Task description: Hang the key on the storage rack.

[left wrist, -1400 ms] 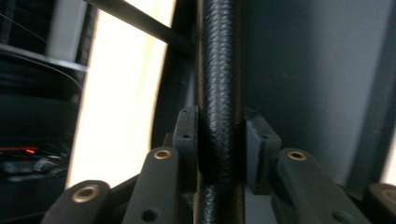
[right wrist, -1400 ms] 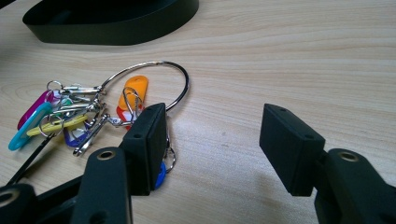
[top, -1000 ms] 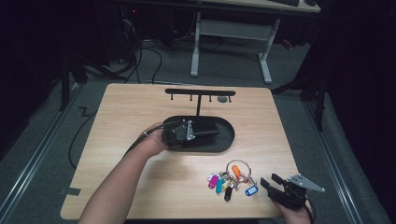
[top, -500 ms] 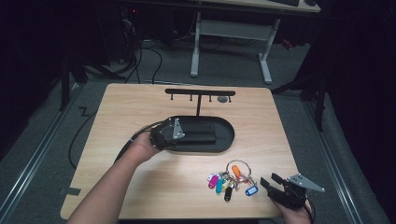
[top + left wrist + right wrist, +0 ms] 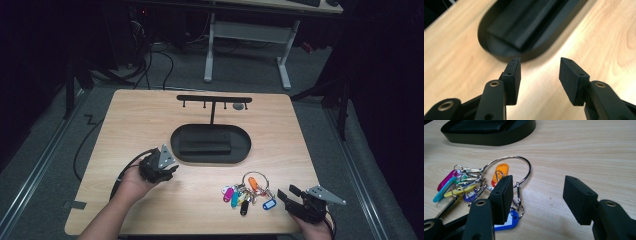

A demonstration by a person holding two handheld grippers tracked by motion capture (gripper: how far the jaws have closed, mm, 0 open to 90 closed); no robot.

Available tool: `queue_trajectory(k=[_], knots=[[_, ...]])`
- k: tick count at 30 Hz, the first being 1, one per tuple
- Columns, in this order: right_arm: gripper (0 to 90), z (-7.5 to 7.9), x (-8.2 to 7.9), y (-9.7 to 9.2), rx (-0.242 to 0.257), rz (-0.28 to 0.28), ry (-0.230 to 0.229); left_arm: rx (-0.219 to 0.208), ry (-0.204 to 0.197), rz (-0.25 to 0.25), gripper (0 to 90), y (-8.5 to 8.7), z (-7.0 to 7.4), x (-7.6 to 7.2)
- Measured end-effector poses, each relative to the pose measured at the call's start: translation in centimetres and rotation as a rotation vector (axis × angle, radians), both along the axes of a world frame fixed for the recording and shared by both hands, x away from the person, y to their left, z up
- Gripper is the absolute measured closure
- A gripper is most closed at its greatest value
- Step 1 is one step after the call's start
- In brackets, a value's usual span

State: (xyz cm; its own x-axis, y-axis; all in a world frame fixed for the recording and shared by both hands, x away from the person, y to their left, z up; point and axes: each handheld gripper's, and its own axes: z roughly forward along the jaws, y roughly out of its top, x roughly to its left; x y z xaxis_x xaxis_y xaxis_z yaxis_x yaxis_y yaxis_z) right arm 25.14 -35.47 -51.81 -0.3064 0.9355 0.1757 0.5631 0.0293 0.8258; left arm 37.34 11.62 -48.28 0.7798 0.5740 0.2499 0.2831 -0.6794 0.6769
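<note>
The left hand-held gripper (image 5: 165, 169) sits just off the near-left end of the black oval tray (image 5: 245, 150) on the counter (image 5: 130, 120). Its jaws have just been opening and stand apart with nothing between them. A black block (image 5: 205, 144) lies inside the tray. The right hand-held gripper (image 5: 287, 194) rests at the near-right counter edge, jaws apart and empty. The key bunch (image 5: 246, 192), on a large metal ring with coloured tags, lies on the counter just beside the right hand-held gripper, untouched.
</note>
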Motion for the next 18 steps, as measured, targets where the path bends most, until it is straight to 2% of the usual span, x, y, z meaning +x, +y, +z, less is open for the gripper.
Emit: queue_trajectory(k=[1, 2, 3, 5, 9, 12, 14, 16, 18], knots=[[42.1, 0.0, 0.0, 0.1, 0.002, 0.002, 0.003, -0.019, 0.009, 0.01, 51.9, 0.4, -0.3, -0.4], [42.1, 0.0, 0.0, 0.1, 0.002, 0.002, 0.005, -0.056, 0.026, 0.027, 51.7, 1.1, -0.9, -1.1], [42.1, 0.0, 0.0, 0.1, 0.002, 0.002, 0.005, -0.056, 0.026, 0.027, 51.7, 1.1, -0.9, -1.1], [42.2, 0.0, 0.0, 0.2, -0.001, 0.007, 0.002, -0.11, 0.048, 0.046, 52.3, 1.7, -1.6, -1.9], [42.3, 0.0, 0.0, 0.3, -0.004, 0.011, 0.002, -0.105, 0.064, 0.052, 51.7, 2.3, -2.9, -3.2], [42.4, -0.1, 0.0, 0.3, -0.006, 0.012, 0.003, -0.132, 0.081, 0.071, 51.2, 2.8, -3.2, -4.0], [42.5, -0.1, 0.1, 0.3, -0.007, 0.011, 0.007, -0.142, 0.077, 0.091, 50.7, 3.1, -3.3, -4.7], [42.5, -0.1, 0.1, 0.4, -0.007, 0.012, 0.006, -0.184, 0.066, 0.129, 50.8, 3.7, -3.6, -5.7], [42.6, -0.1, 0.0, 0.4, -0.008, 0.015, 0.004, -0.199, 0.038, 0.151, 50.8, 4.2, -4.0, -6.8]])
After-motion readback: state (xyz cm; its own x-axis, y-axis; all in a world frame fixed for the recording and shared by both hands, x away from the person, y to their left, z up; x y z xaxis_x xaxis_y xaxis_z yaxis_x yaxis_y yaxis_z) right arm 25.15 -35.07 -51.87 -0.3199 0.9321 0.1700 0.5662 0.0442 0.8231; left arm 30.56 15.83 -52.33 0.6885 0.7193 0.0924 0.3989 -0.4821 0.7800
